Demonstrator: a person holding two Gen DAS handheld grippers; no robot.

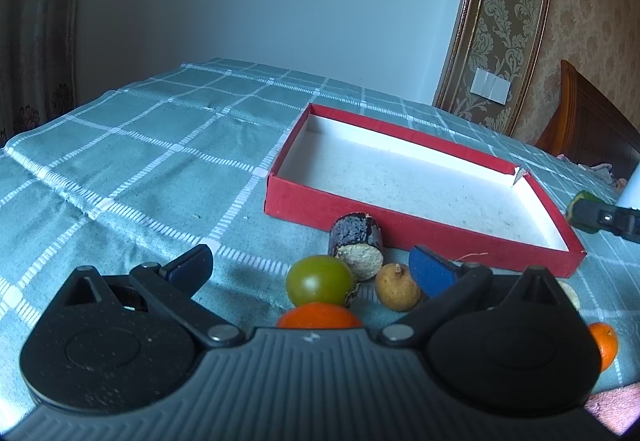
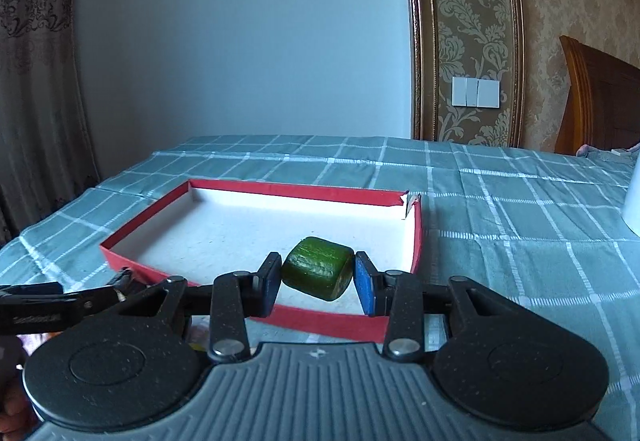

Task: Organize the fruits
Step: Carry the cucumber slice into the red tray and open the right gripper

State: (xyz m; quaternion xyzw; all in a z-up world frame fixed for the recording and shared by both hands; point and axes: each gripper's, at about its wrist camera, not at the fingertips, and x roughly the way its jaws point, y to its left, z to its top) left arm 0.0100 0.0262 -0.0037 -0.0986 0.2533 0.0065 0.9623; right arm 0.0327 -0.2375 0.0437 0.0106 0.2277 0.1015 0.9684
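Red shallow box (image 2: pixel 256 315) with white lining sits on a teal checked cloth (image 1: pixel 120 161) covering what looks like a bed; wooden headboard (image 2: pixel 600 97) at back right. Right hand-held gripper (image 2: pixel 316 281) is clenched on a green cucumber chunk (image 2: pixel 318 268), both blue pads touching its sides, chunk held just over the box's near right corner; cannot tell if it touches the box floor. Left hand-held gripper (image 1: pixel 312 269) is spread wide, grasping nothing, low over a cluster of fruit just outside the box's near wall: green tomato (image 1: pixel 319 280), orange-red fruit (image 1: pixel 319 316) partly hidden by the gripper body, small tan longan-like fruit (image 1: pixel 396 287), dark cut cylinder piece (image 1: pixel 355 241) touching the box wall. 1 small orange (image 1: pixel 606 345) lies apart at right. Box's far right corner is torn.
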